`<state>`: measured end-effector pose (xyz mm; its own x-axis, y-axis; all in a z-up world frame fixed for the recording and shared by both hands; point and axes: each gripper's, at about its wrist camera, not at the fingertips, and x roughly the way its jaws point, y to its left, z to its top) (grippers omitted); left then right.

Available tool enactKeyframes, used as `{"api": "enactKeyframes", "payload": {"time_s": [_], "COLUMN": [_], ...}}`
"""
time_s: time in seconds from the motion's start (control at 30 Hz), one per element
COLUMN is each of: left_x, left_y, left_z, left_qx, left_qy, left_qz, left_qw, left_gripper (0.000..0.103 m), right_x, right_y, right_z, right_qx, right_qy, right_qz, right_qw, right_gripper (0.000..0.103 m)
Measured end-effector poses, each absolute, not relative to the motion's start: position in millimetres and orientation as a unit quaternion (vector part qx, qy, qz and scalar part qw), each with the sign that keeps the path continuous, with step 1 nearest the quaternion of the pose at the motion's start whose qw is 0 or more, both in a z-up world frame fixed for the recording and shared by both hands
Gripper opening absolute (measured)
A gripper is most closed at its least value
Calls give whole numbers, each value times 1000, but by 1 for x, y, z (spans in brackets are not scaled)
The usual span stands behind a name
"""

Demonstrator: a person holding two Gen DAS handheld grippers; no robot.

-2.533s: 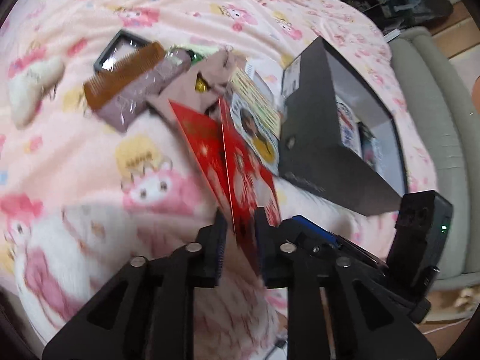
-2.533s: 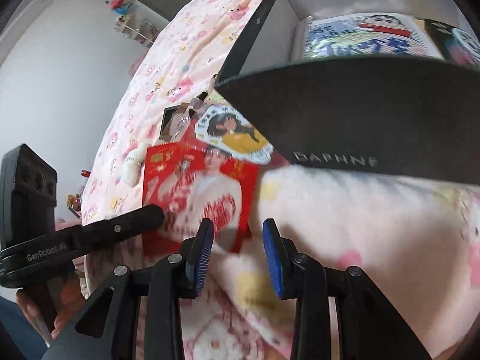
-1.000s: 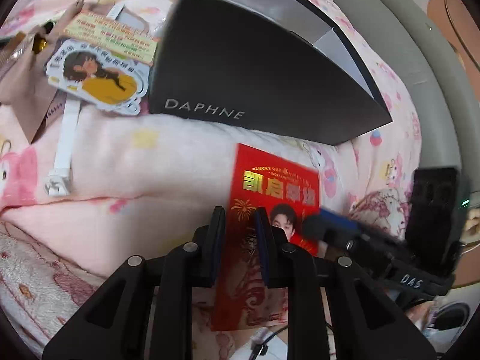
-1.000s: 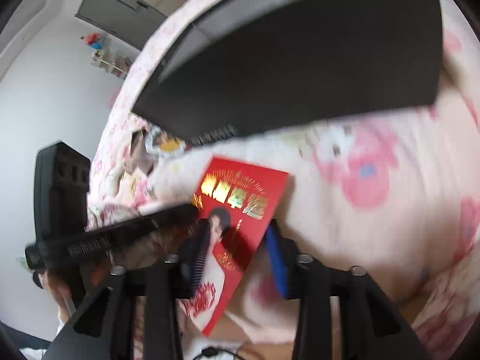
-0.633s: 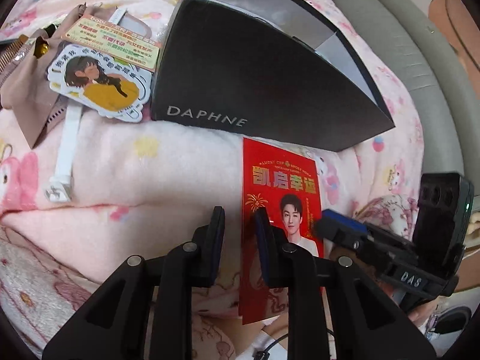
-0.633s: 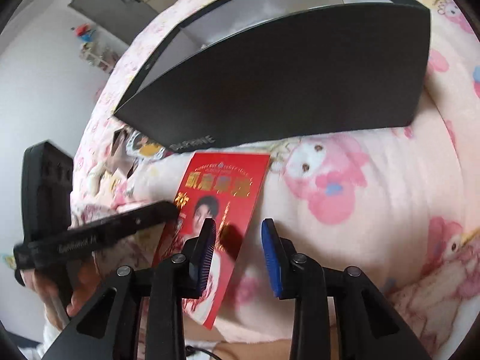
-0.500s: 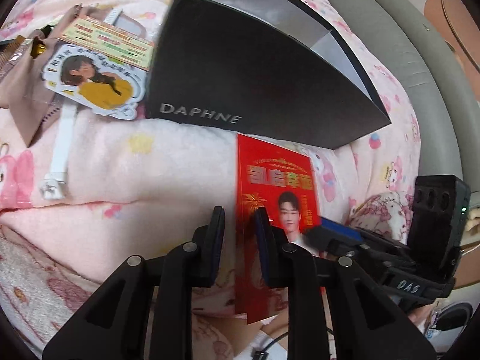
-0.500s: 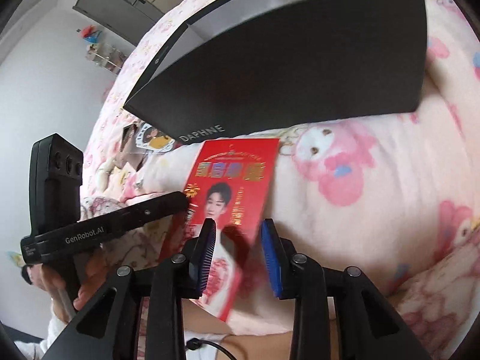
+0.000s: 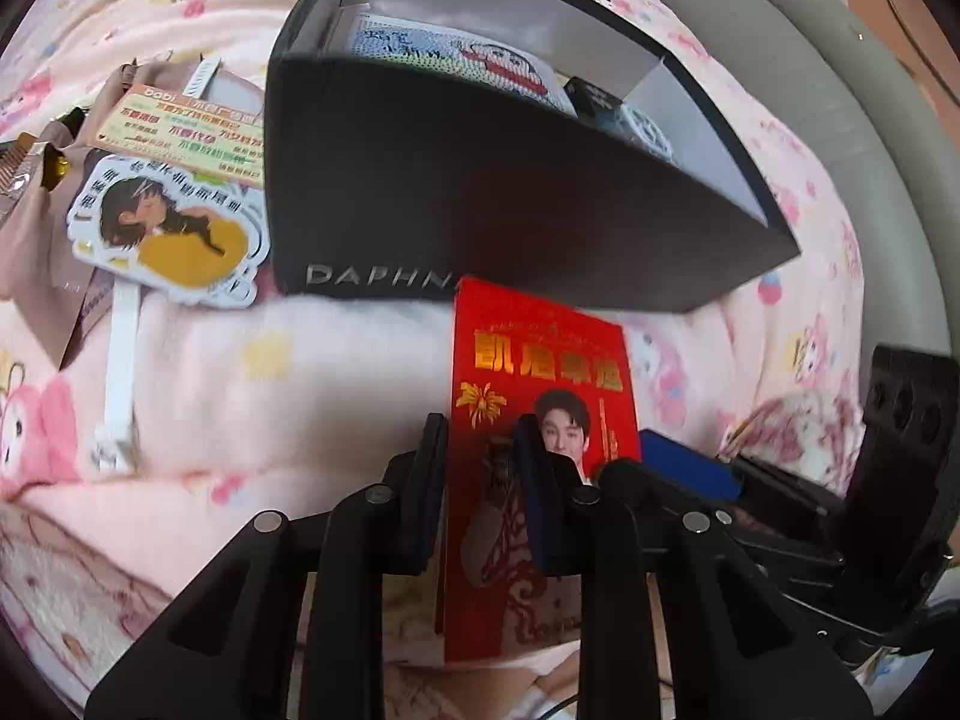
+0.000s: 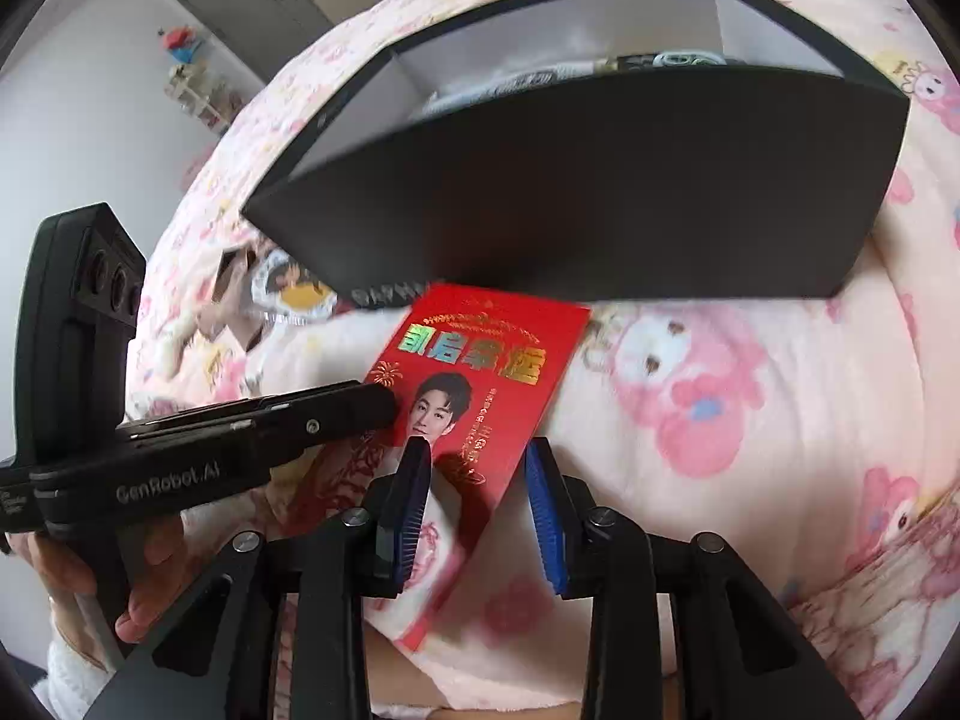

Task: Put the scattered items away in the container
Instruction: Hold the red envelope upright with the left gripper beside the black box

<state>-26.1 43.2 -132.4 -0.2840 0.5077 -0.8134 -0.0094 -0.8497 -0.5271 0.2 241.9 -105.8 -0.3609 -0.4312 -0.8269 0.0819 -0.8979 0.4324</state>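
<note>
My left gripper (image 9: 483,468) is shut on a red envelope (image 9: 540,372) printed with gold characters and a man's portrait, held upright just in front of the black DAPHNE box (image 9: 480,204). The envelope also shows in the right wrist view (image 10: 480,372), with the left gripper (image 10: 372,405) clamping its left side. My right gripper (image 10: 477,492) is open, its blue pads either side of the envelope's lower edge without gripping it. The box (image 10: 600,204) holds a cartoon-print pad (image 9: 456,57) and small dark items.
Left of the box lie a cartoon-girl hand fan (image 9: 168,234) with a white handle, a yellow printed card (image 9: 186,132) and a beige pouch (image 9: 36,228). All rest on a pink cartoon blanket (image 9: 270,372). A grey sofa edge (image 9: 810,72) runs at the right.
The left gripper carried the red envelope from the pile to the front of the box and has now risen, so the box's inside shows. The right gripper stays open beside it.
</note>
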Motion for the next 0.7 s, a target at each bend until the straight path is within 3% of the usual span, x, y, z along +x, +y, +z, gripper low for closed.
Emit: {"api": "enactKeyframes", "payload": {"time_s": [0.23,0.7], "left_x": [-35,-37], "left_y": [47,16], "left_z": [-133,-146], "left_qx": [-576,-562], "left_qy": [-203,-285], "left_qz": [771,749], "left_qw": [179,203], "left_gripper": [21,22], "right_x": [-14,-21], "right_y": [248,260], "right_z": [-119,-110], "right_qx": [559,550], "right_qy": [-174,-184], "right_qz": [-797,-803], "right_qw": [151,140], "right_gripper": [28,28]}}
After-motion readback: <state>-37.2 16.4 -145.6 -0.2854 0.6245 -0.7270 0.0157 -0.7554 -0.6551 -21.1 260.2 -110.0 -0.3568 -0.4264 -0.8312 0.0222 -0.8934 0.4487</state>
